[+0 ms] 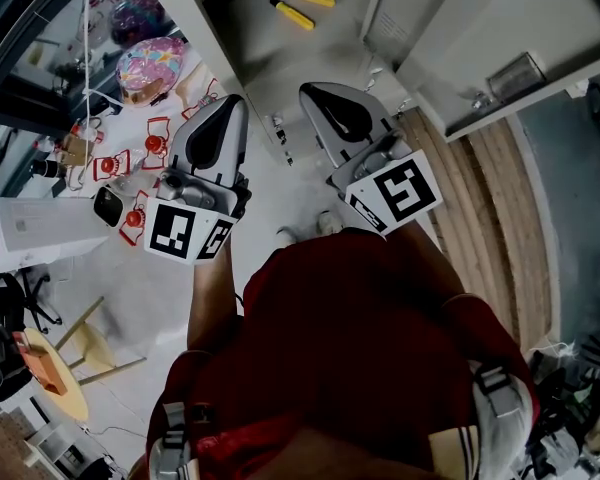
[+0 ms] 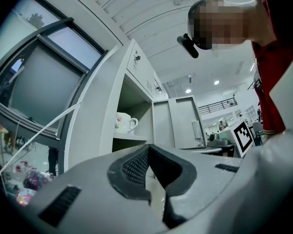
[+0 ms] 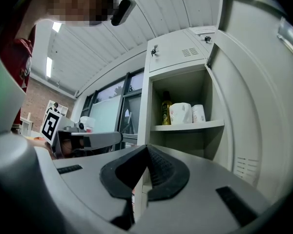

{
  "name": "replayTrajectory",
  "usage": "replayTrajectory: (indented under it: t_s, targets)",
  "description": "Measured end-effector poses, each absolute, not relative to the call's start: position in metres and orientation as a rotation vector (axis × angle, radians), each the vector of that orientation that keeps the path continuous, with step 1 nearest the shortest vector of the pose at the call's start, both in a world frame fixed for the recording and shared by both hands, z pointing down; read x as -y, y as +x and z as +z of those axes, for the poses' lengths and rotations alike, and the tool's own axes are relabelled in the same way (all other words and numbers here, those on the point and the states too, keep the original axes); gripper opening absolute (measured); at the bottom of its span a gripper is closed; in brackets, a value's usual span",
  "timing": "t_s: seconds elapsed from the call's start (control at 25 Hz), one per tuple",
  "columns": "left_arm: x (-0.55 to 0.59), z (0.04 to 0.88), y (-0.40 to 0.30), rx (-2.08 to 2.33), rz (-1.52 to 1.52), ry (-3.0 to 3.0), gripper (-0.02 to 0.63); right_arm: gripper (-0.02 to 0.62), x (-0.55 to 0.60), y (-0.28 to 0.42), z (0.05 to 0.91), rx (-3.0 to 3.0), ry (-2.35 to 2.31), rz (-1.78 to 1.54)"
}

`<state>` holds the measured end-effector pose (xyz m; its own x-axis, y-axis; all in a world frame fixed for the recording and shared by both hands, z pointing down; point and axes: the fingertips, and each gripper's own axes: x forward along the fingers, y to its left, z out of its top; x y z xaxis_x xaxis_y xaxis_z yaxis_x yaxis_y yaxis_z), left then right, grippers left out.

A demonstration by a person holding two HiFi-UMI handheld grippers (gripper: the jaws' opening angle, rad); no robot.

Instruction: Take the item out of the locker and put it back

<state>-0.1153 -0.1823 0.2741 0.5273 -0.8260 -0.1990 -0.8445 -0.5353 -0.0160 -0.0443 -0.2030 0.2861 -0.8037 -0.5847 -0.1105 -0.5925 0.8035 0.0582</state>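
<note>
The grey locker (image 1: 280, 63) stands open in front of me, its door (image 1: 490, 28) swung out to the right. Two yellow-handled screwdrivers (image 1: 296, 8) lie inside it. My left gripper (image 1: 230, 103) and right gripper (image 1: 315, 90) hang side by side just short of the opening, both shut and empty. In the left gripper view the left gripper (image 2: 148, 147) points toward a shelf with a white mug (image 2: 123, 122). Past the right gripper (image 3: 146, 147), a shelf holds a yellow bottle (image 3: 166, 108) and a white roll (image 3: 180, 113).
A cluttered table (image 1: 130, 138) at the left carries red-and-white pieces, a colourful round bag (image 1: 150, 63) and a white box (image 1: 40, 228). A wooden stool (image 1: 65, 368) stands at the lower left. The open door (image 3: 254, 82) flanks the right side.
</note>
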Motion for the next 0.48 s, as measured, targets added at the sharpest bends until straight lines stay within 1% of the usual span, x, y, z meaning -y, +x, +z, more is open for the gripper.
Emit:
replayTrajectory:
  t_s: [0.48]
  targets:
    - [0.1827,0.2746,-0.1171,-1.456,0.264,-2.652,0.008,-0.005,0.2056,-0.0427,0.2835,-2.892,-0.962,0.145]
